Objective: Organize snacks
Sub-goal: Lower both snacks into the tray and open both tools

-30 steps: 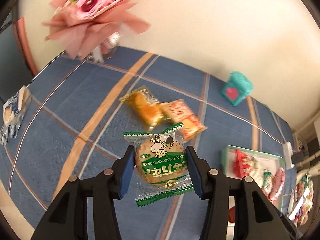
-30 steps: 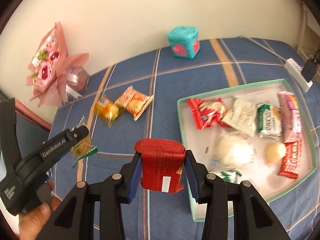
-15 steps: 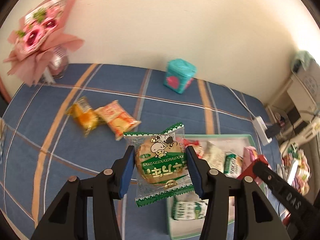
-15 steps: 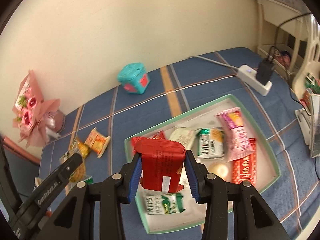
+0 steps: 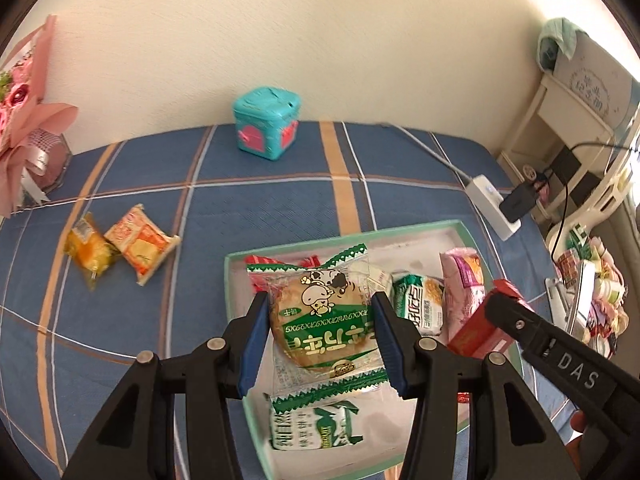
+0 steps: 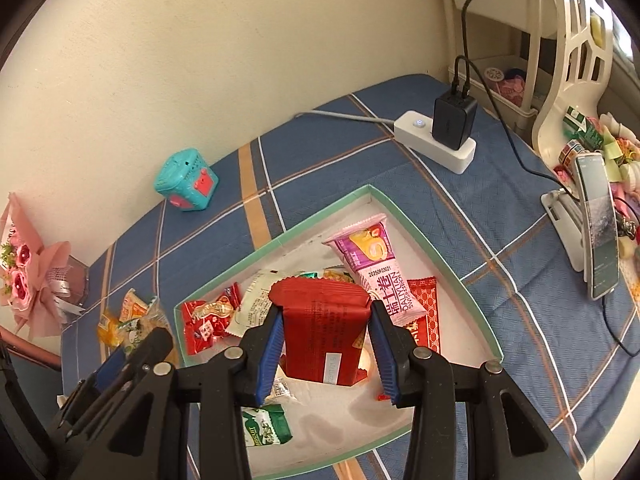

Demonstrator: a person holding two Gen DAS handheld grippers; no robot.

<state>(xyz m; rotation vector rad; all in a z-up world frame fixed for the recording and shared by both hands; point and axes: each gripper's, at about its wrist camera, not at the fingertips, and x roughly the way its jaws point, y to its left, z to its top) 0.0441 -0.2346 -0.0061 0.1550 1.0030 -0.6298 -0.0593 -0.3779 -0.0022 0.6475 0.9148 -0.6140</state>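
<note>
While both jaws hang over the tray, you're mid-delivery. Left gripper pinches the clear-and-green cake packet by its sides; right gripper clamps the red foil packet upright. Tray below is a shallow mint-rimmed box, already crowded with crinkly wrappers. Next: lower to a bare patch of tray floor under each grip, then let go. Two orange packets lie well left of your left jaws, on the plaid cloth.
</note>
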